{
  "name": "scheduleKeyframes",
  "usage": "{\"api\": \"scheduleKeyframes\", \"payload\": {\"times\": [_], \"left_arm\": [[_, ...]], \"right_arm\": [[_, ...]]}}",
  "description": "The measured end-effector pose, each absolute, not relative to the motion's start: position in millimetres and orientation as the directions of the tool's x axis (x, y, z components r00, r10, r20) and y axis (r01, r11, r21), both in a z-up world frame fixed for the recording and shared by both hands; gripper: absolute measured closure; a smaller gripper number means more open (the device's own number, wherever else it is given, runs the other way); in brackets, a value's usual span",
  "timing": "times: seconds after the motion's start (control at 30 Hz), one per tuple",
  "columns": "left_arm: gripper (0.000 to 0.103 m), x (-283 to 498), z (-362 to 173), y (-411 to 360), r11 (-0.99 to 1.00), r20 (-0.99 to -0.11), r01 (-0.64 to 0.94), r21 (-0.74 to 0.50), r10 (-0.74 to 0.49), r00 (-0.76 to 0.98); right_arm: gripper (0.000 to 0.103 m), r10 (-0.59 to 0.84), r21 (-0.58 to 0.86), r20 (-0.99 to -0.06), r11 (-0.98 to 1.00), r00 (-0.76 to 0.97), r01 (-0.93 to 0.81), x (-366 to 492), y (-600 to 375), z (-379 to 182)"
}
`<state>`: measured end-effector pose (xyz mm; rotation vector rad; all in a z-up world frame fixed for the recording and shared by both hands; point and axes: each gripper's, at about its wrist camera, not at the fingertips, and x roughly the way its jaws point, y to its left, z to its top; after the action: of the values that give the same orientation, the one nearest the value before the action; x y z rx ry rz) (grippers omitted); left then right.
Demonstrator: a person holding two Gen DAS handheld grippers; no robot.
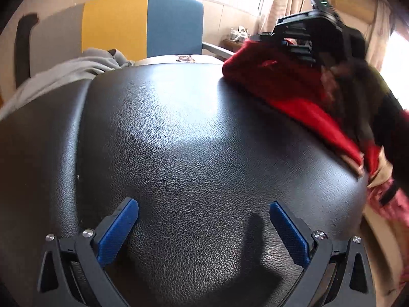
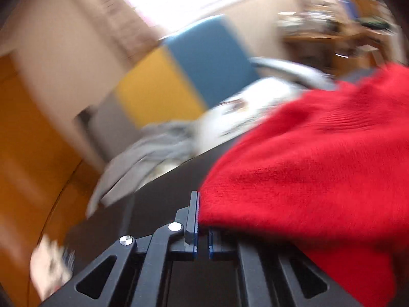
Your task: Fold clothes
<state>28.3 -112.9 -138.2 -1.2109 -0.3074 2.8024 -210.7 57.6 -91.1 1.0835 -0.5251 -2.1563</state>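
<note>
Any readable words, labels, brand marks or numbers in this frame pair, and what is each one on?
No readable text in either view.
Pale cloth behind the black leather surface: a printed animal-like picture, no lettering legible.
Red sweater: plain knit, no label showing.
Left hand-held gripper and right hand-held gripper: no markings visible.
Shelf items: too small and blurred.

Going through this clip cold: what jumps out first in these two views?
The red sweater grabs the eye: it lies at the right side of the black leather surface, and the right gripper has closed on its edge. The left gripper hovers open over bare leather, holding nothing. Behind, a grey garment lies crumpled at the far left before a yellow and blue chair back.
</note>
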Motion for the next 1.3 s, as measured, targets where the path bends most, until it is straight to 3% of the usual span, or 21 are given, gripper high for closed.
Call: {"api": "scheduleKeyframes", "payload": {"times": [0.1, 0.2, 0.4, 0.63, 0.87, 1.07, 1.2, 1.23, 1.3], "left_arm": [[0.000, 36.6, -130.8, -123.6, -0.966, -0.715, 0.021, -0.257, 0.176, -0.676], [0.000, 50.2, -121.3, -136.8, -0.948, -0.721, 0.052, -0.314, 0.202, -0.663], [0.000, 53.9, -95.1, -160.8, -0.922, -0.697, 0.074, -0.380, 0.233, -0.678], [0.000, -22.2, -68.0, -145.8, -0.915, -0.687, 0.036, -0.403, 0.277, -0.672], [0.001, -134.2, -73.1, -103.3, -0.947, -0.759, -0.003, -0.323, 0.260, -0.597], [0.020, -205.6, -103.8, -76.8, -0.954, -0.826, 0.004, -0.301, 0.259, -0.501], [0.086, -226.7, -123.9, -68.2, -0.952, -0.853, 0.030, -0.303, 0.258, -0.453], [0.093, -225.1, -124.5, -69.4, -0.946, -0.846, 0.034, -0.323, 0.272, -0.459], [0.092, -215.5, -125.4, -79.1, -0.916, -0.826, 0.061, -0.396, 0.326, -0.461]], "right_arm": [[0.096, -0.773, 0.593, -0.538, -0.630, -0.337, 0.501, -177.1, 31.1, -87.2], [0.079, -0.790, 0.604, -0.546, -0.601, -0.278, 0.523, -144.7, 28.3, -103.2], [0.078, -0.773, 0.639, -0.575, -0.628, -0.267, 0.443, -76.0, 63.8, -126.1], [0.078, -0.546, 0.341, -0.698, -0.823, -0.463, 0.455, -60.1, 116.0, -99.3], [0.078, -0.338, 0.100, -0.708, -0.917, -0.620, 0.386, -90.7, 161.4, -88.1], [0.076, -0.312, 0.075, -0.723, -0.922, -0.616, 0.379, -137.8, 172.4, -102.8], [0.071, -0.350, 0.167, -0.774, -0.916, -0.527, 0.364, -154.7, 169.9, -129.3], [0.070, -0.380, 0.210, -0.765, -0.910, -0.519, 0.357, -152.2, 170.5, -131.1], [0.068, -0.455, 0.302, -0.747, -0.882, -0.485, 0.362, -144.2, 168.2, -134.2]]}}
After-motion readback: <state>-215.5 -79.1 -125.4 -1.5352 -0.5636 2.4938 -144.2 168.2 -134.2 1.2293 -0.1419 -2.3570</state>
